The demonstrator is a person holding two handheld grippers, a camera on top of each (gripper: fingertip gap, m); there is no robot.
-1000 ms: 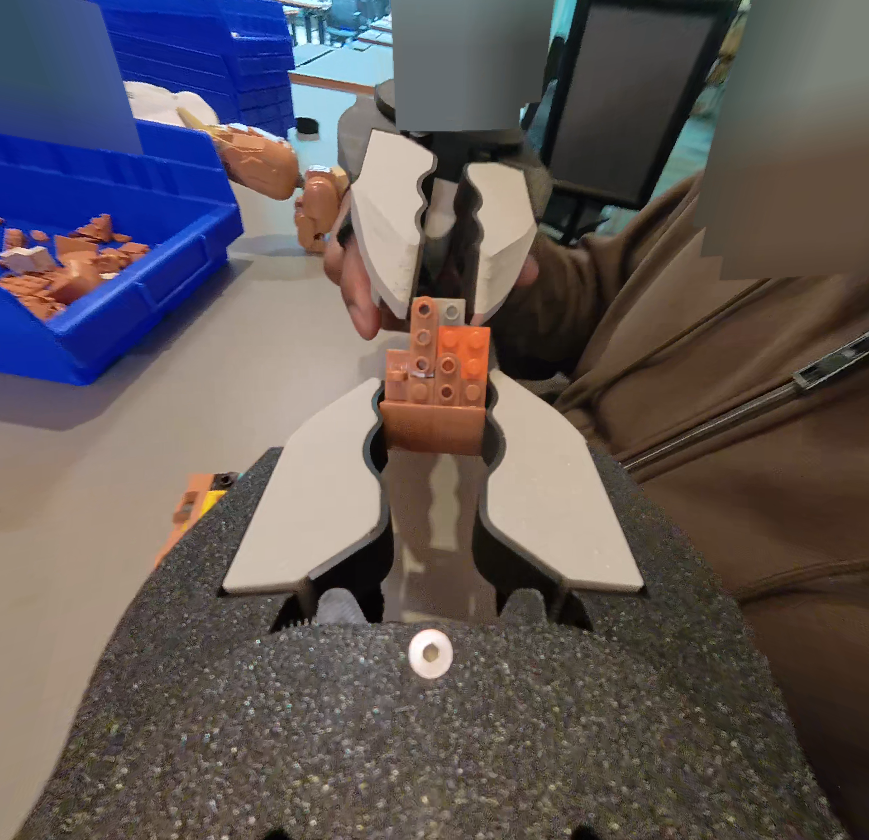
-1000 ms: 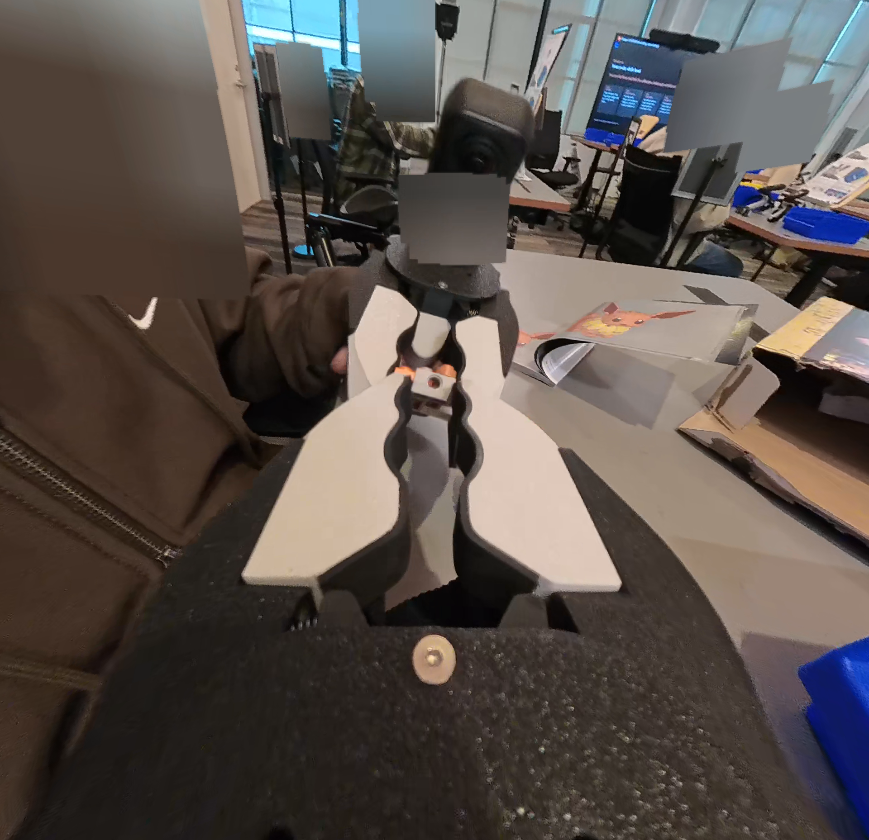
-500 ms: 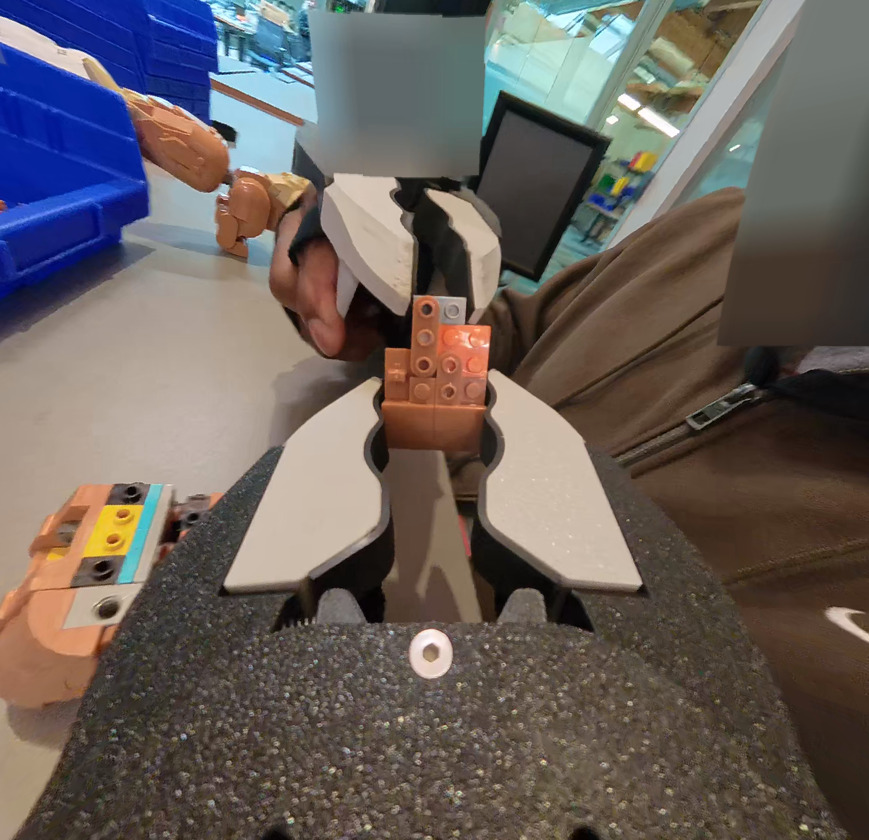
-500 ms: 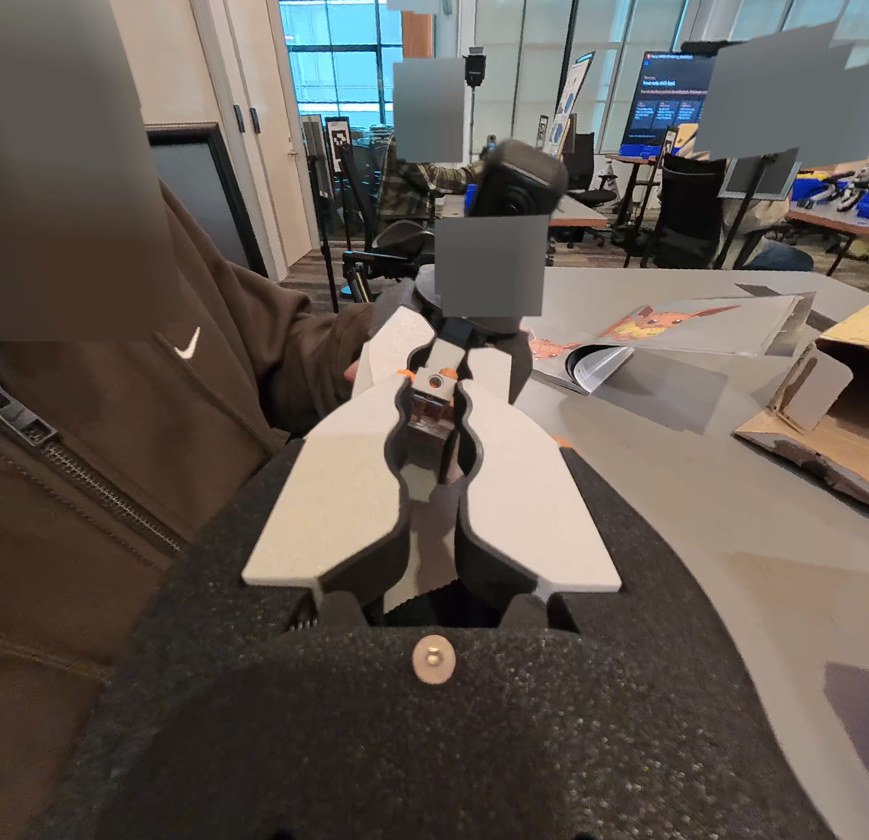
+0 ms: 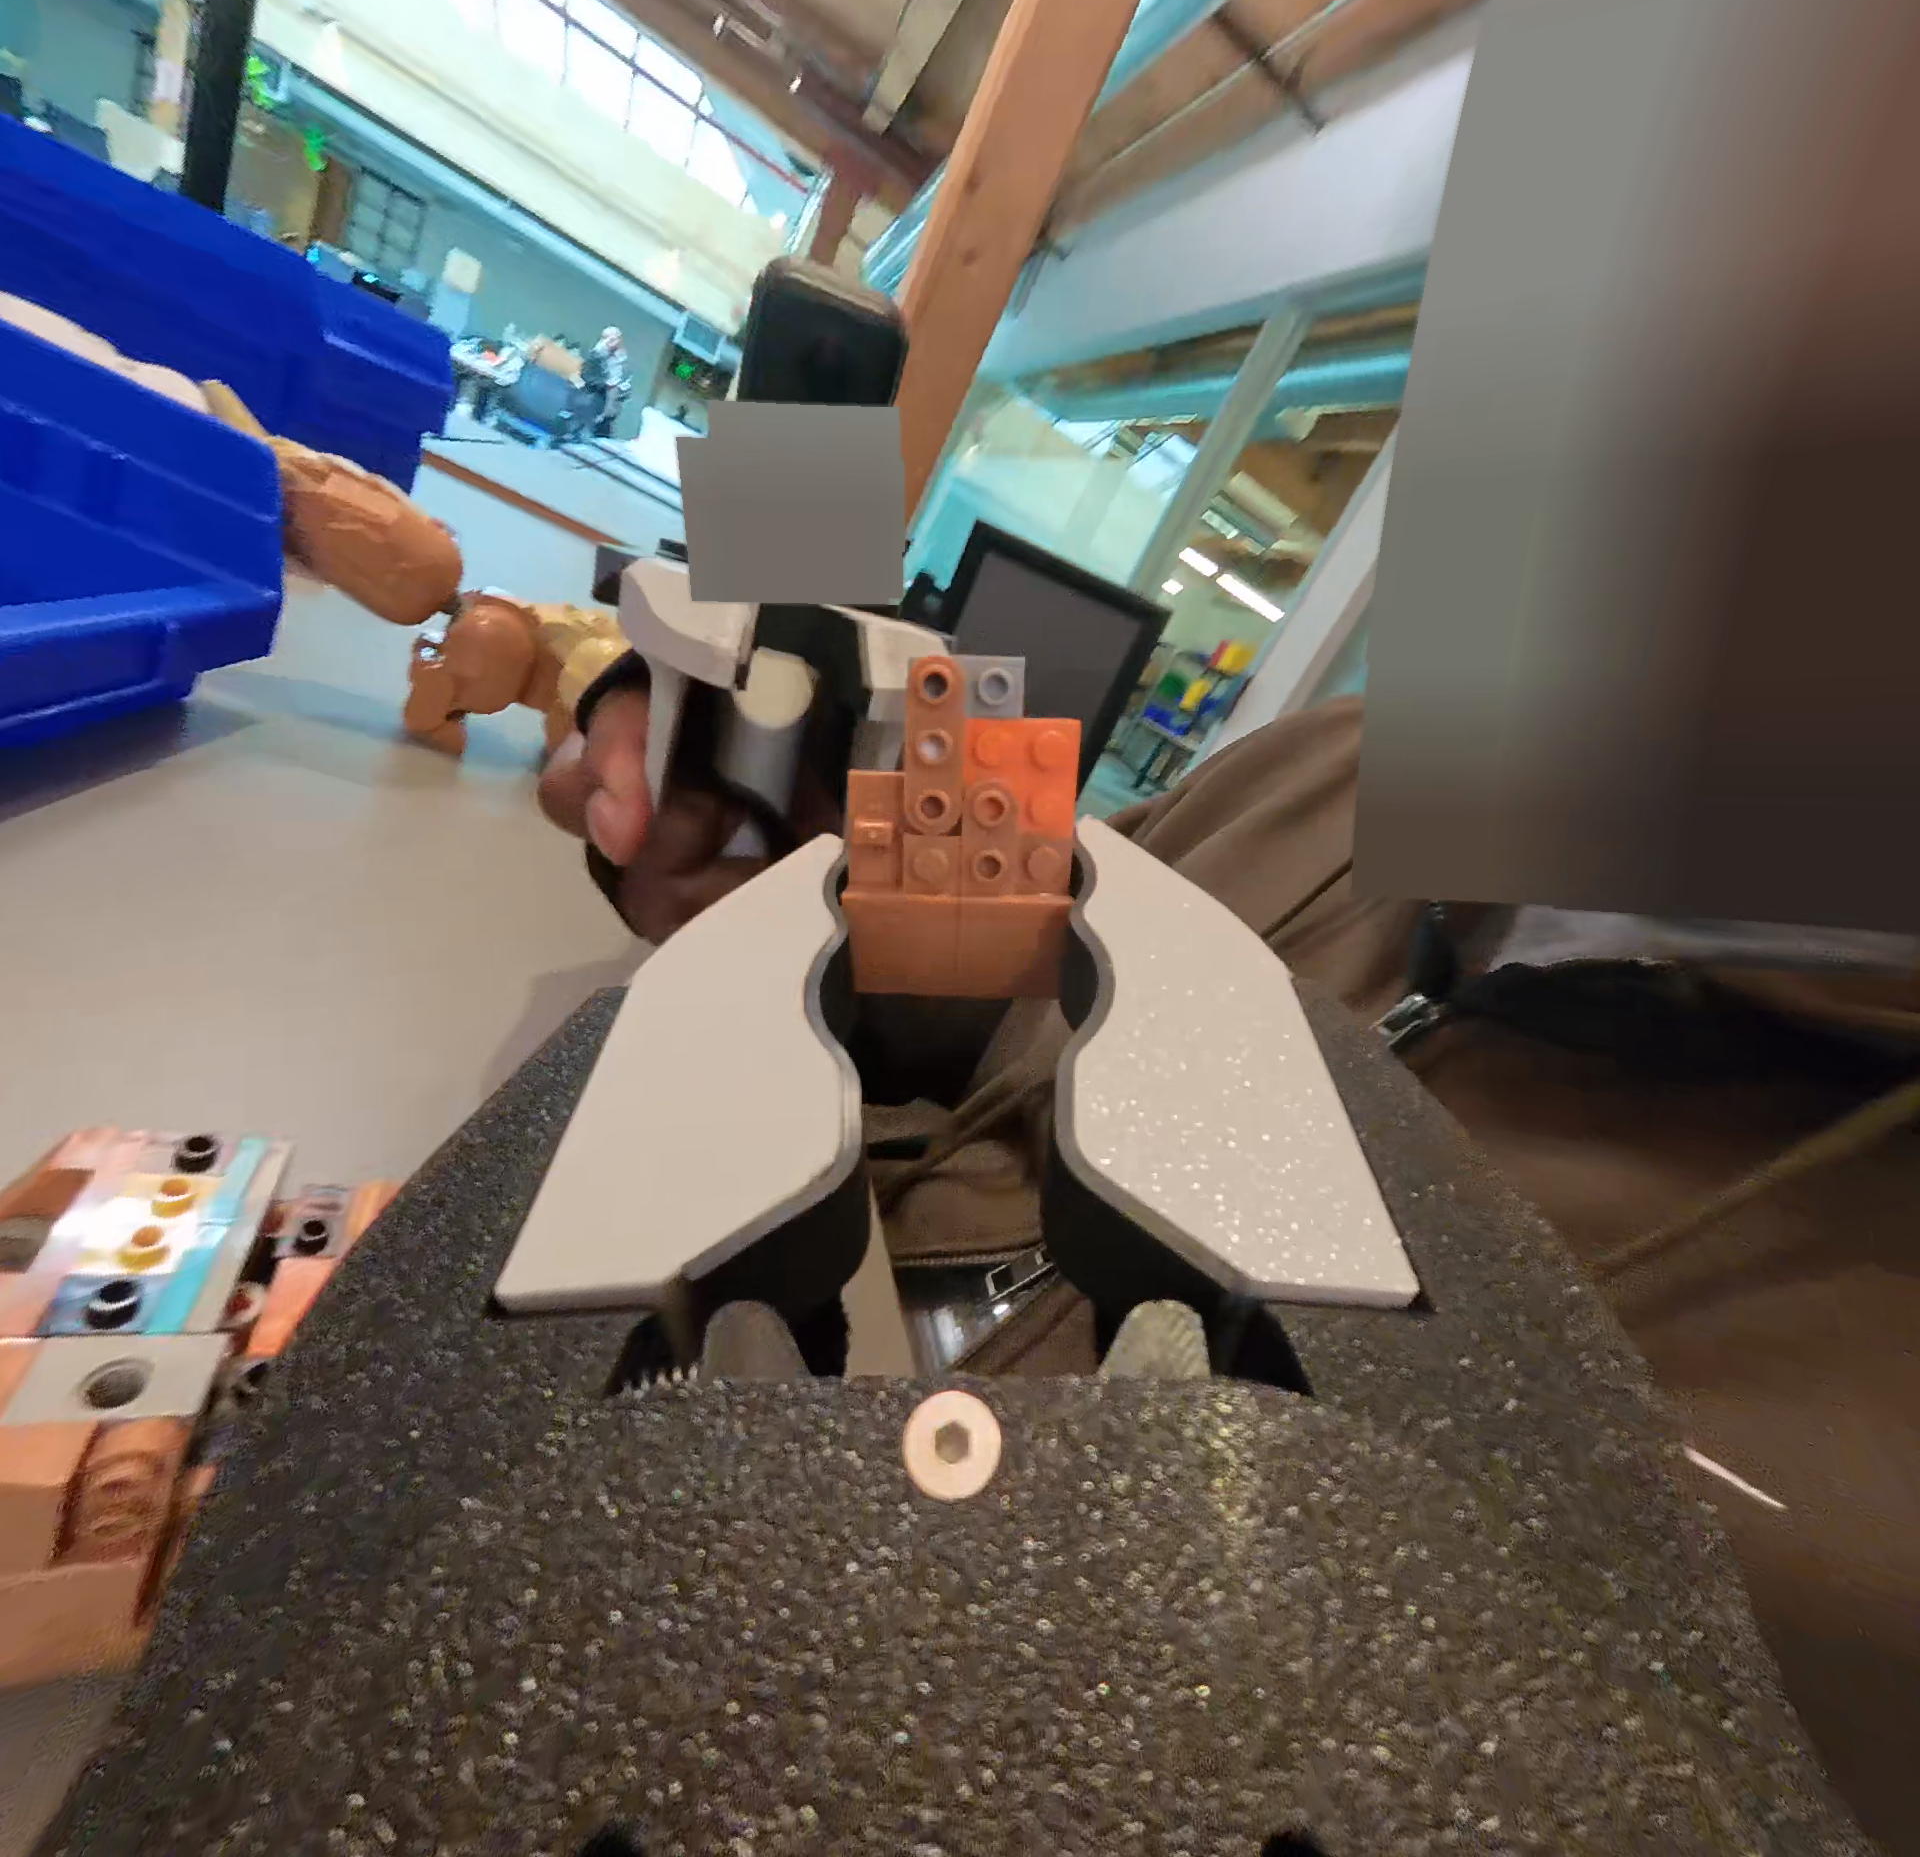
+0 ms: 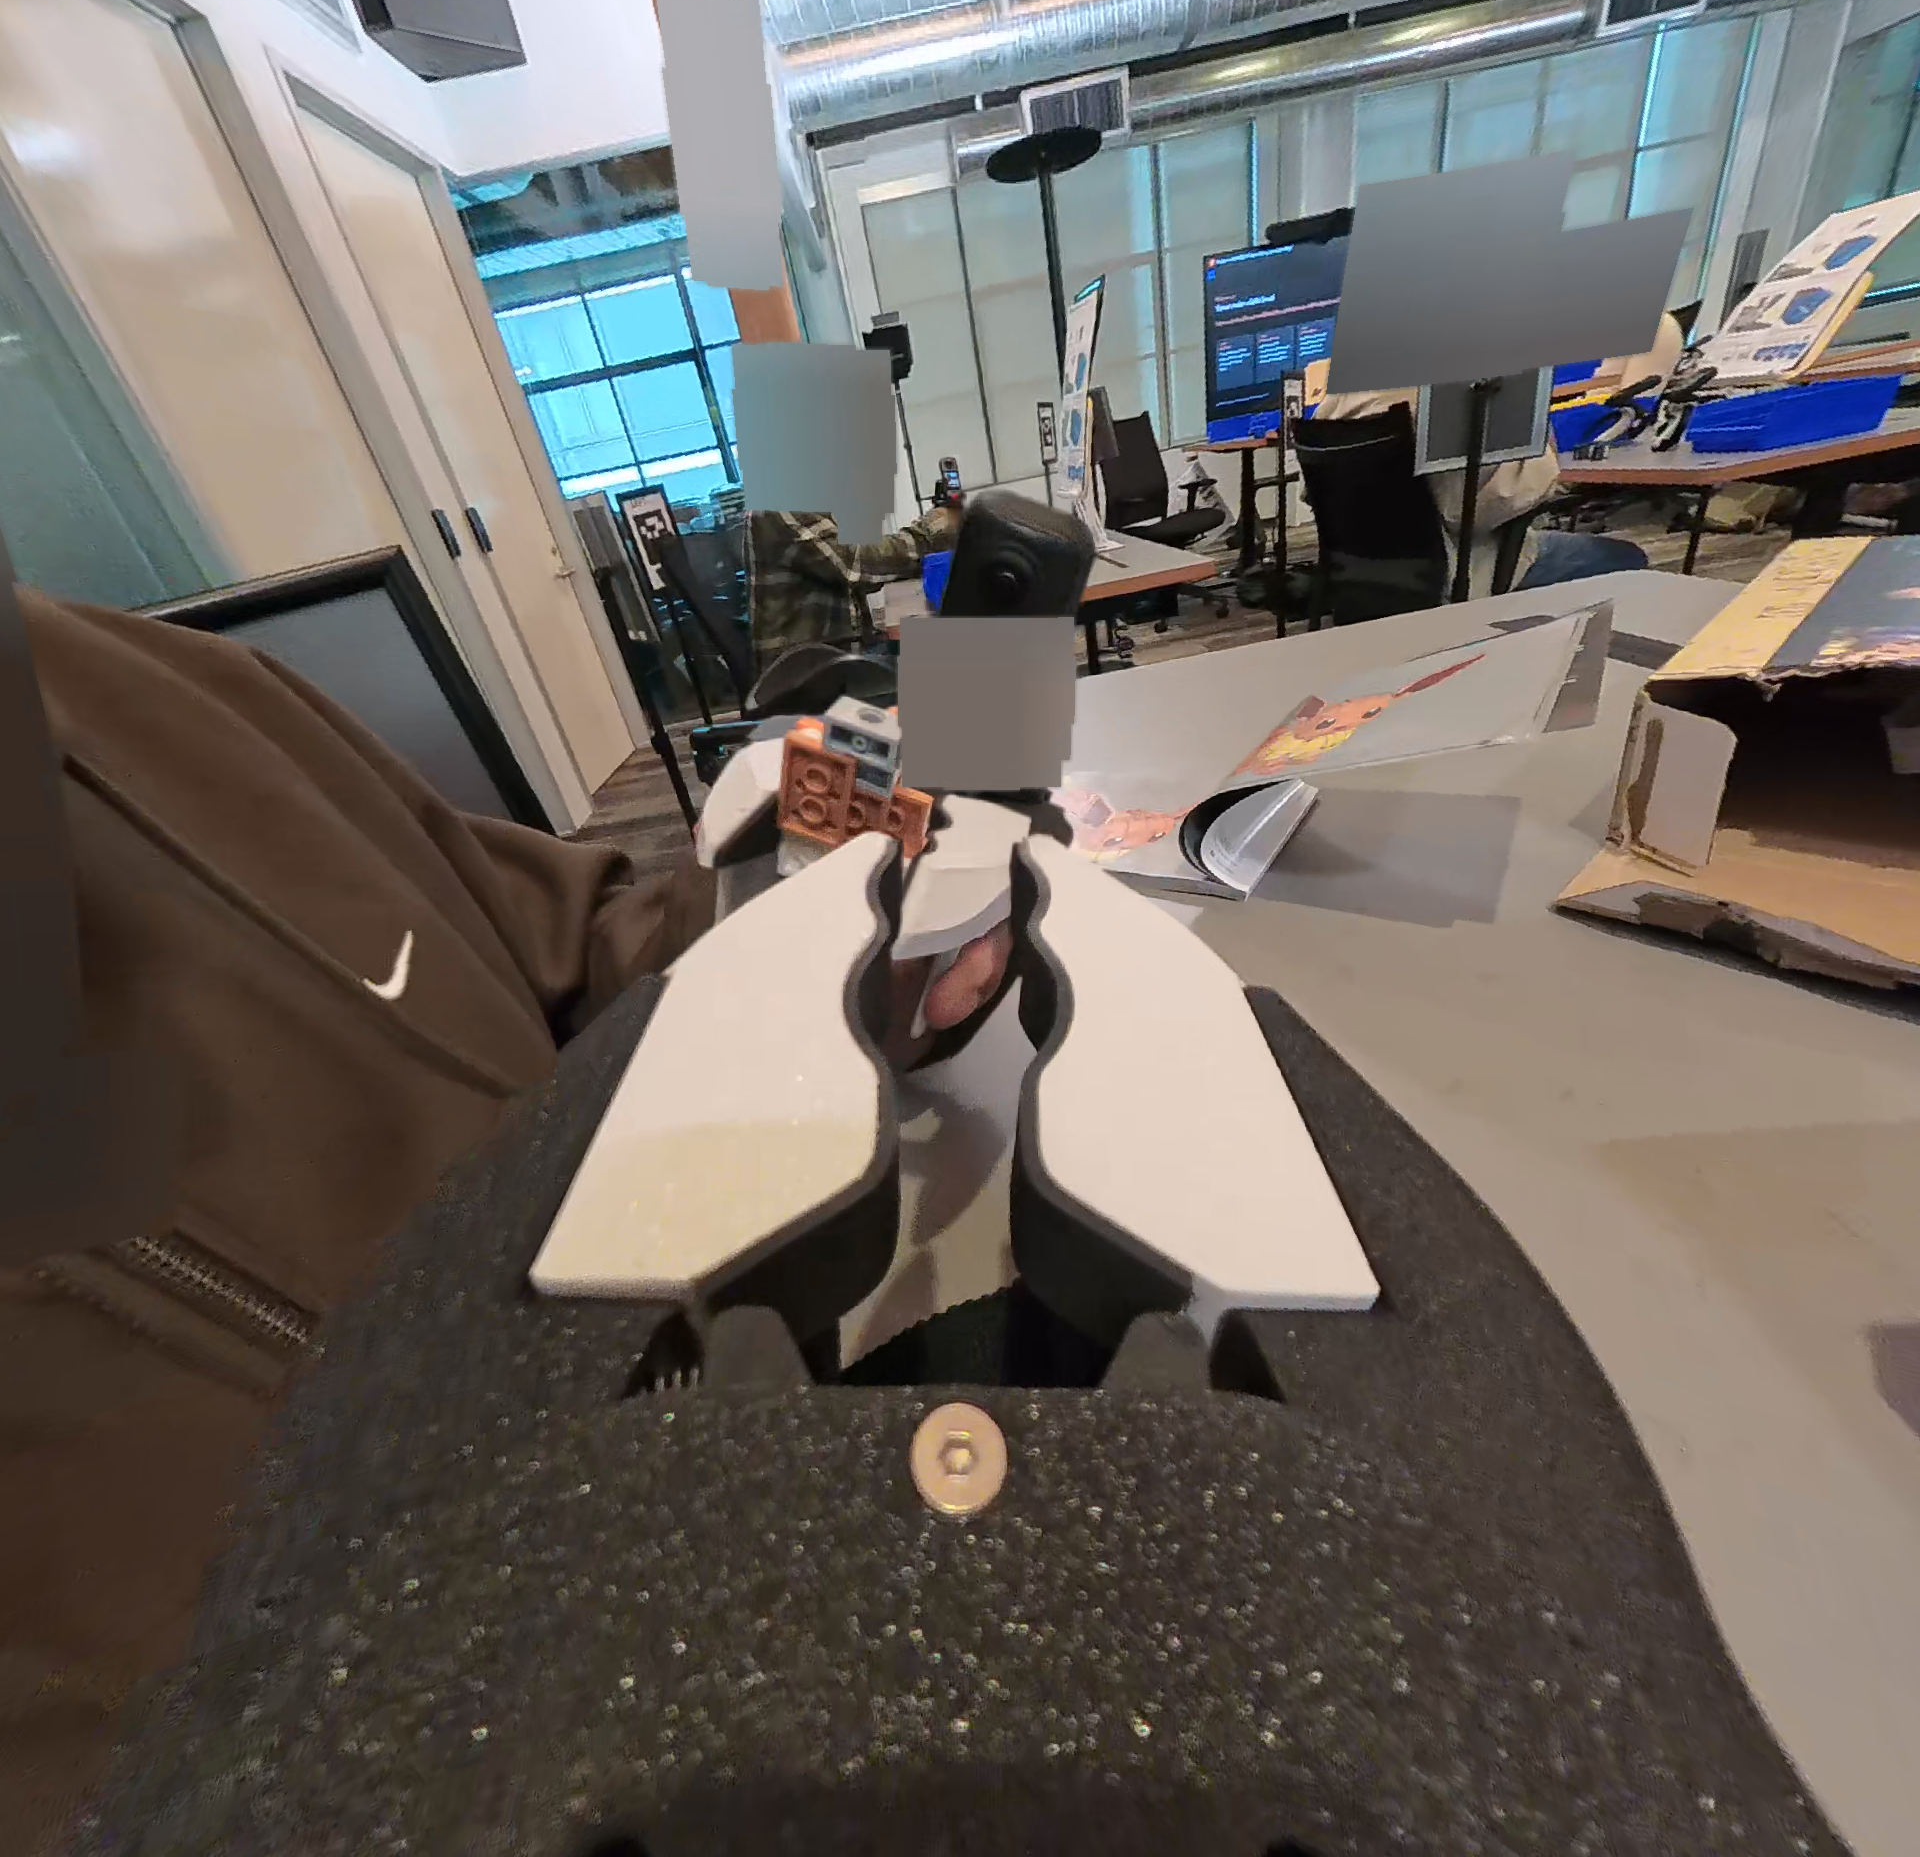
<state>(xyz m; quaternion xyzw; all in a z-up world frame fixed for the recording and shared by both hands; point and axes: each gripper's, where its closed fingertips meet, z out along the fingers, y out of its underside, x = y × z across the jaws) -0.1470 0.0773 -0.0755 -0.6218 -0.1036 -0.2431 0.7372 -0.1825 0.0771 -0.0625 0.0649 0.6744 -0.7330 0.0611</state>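
Note:
My left gripper [image 5: 956, 877] is shut on a brown and orange brick assembly [image 5: 961, 820] and holds it above the grey table [image 5: 312, 924]. A small grey brick [image 5: 995, 683] sits on the assembly's top right. My right gripper [image 6: 953, 857] has its jaws a narrow gap apart with nothing between them. It points at the left gripper, and the assembly [image 6: 847, 799] lies just left of and beyond its tips. The right gripper also shows in the left wrist view [image 5: 753, 685], behind and left of the assembly, held by a hand [image 5: 613, 799].
Blue bins [image 5: 125, 560] stand at the left, with a brown toy figure [image 5: 468, 675] beside them. A larger brick model [image 5: 125, 1288] lies at the lower left. A booklet [image 6: 1351, 747] and a torn cardboard box [image 6: 1766, 768] lie on the table. A person in a brown hoodie [image 6: 260, 924] is close by. Both grippers' tips are close together, under 4 cm apart. From either gripper's tips it is about 30 cm to the brown toy figure [image 5: 468, 675].
Both grippers have tilted upward. The right gripper has come off the small grey brick, which stays on the assembly. The right gripper has shifted sideways, away from the assembly.

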